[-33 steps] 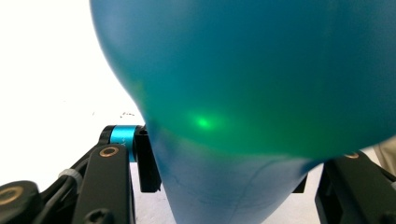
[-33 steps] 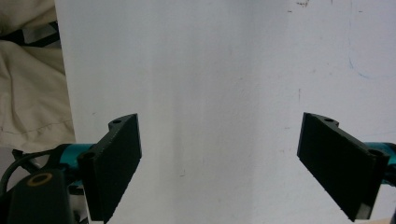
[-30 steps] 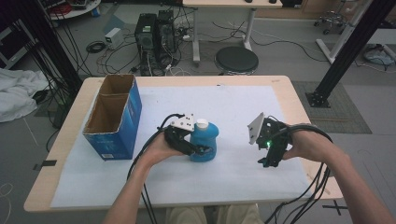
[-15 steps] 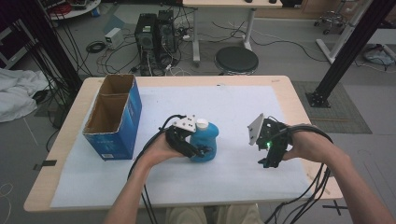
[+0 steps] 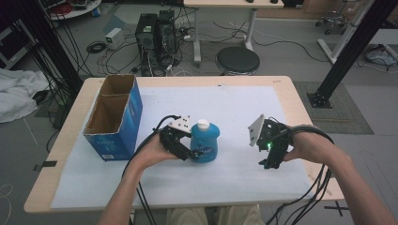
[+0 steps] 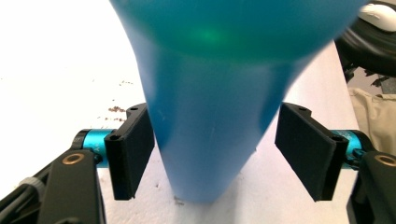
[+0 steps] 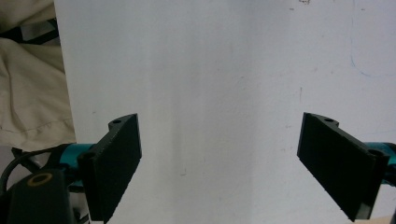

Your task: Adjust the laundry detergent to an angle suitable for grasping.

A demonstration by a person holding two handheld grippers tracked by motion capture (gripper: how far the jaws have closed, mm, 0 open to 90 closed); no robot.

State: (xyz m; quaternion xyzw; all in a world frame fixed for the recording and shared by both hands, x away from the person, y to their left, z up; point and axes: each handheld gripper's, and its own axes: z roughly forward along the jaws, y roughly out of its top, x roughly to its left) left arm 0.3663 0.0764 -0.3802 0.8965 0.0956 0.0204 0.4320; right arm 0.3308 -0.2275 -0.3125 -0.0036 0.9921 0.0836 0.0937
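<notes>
Item: squat blue plastic bottle with white cap (image 5: 204,141), upright between the left gripper (image 6: 212,156)'s parted jaws, one pad near touching, not yet clamped. Right gripper (image 7: 219,163): released, empty, well apart. Grasp and lift outstanding.

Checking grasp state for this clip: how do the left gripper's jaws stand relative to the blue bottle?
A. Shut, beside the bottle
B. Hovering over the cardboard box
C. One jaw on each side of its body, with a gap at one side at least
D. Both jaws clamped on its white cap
C: in the left gripper view the blue bottle stands between the jaws of the left gripper, with white table showing between it and one jaw.
</notes>
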